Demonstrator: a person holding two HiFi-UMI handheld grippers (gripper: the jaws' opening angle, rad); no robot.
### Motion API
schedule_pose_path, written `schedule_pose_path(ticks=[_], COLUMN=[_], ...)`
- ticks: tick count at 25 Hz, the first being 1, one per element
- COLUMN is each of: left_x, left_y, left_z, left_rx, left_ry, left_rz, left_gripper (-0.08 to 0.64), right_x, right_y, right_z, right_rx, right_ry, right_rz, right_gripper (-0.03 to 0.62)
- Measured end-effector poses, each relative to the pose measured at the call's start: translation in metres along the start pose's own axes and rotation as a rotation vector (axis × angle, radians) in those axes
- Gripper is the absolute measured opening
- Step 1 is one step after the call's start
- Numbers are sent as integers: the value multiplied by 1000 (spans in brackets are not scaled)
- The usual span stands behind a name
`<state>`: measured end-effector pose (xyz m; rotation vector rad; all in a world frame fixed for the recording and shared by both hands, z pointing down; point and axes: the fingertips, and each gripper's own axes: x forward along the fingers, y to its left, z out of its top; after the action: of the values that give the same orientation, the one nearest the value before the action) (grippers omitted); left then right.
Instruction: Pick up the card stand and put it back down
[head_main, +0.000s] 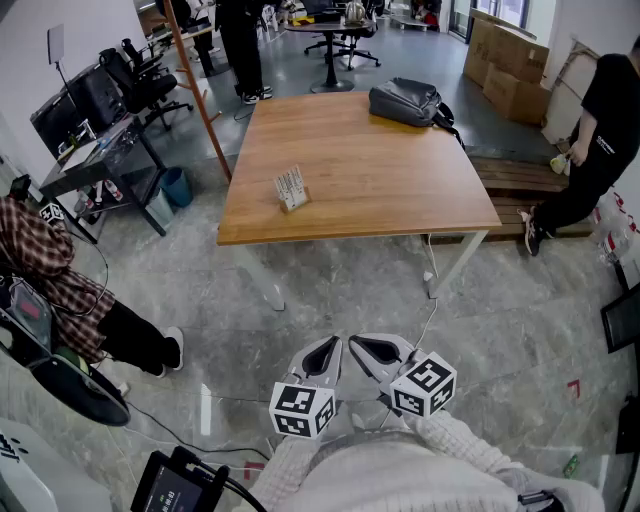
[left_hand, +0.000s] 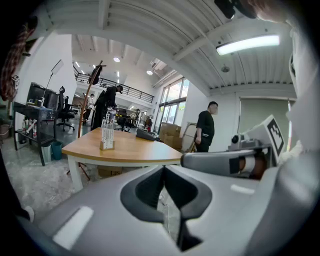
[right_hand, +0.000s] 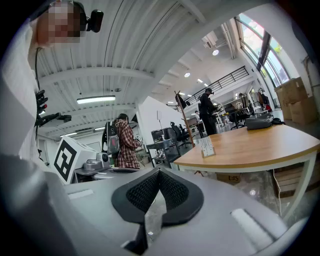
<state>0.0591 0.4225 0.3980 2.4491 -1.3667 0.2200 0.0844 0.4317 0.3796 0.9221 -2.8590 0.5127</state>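
Note:
The card stand (head_main: 291, 188) is a small clear holder with a pale card, upright near the front left of the wooden table (head_main: 400, 190). It also shows as the card stand (left_hand: 107, 136) in the left gripper view and as the card stand (right_hand: 206, 146) in the right gripper view. Both grippers hang low over the floor, well short of the table. My left gripper (head_main: 327, 352) is shut with nothing in it. My right gripper (head_main: 368, 348) is shut and empty too. They sit side by side, tips almost touching.
A grey backpack (head_main: 408, 102) lies at the table's far right. A person in a plaid shirt (head_main: 45, 265) stands at the left, another in black (head_main: 600, 130) at the right near a wooden pallet (head_main: 520, 185). Desks and office chairs (head_main: 140, 85) line the left.

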Motion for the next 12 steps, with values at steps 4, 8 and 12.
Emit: schedule_pose_path(ticks=[4,8,12], left_x=[20,49,86], left_y=[22,55,94], left_z=[11,22,40], left_rx=[2,5,-23], left_ry=[-9,-2,-8], left_rz=[4,10,-14], left_gripper=[8,8,8], right_x=[22,54,94], right_y=[-22,-48,-86], right_z=[8,21,40], right_rx=[-3,-11,-10], right_ry=[-7,-16,-33], right_rz=[-8,-13,-28], right_gripper=[-2,-1,-2])
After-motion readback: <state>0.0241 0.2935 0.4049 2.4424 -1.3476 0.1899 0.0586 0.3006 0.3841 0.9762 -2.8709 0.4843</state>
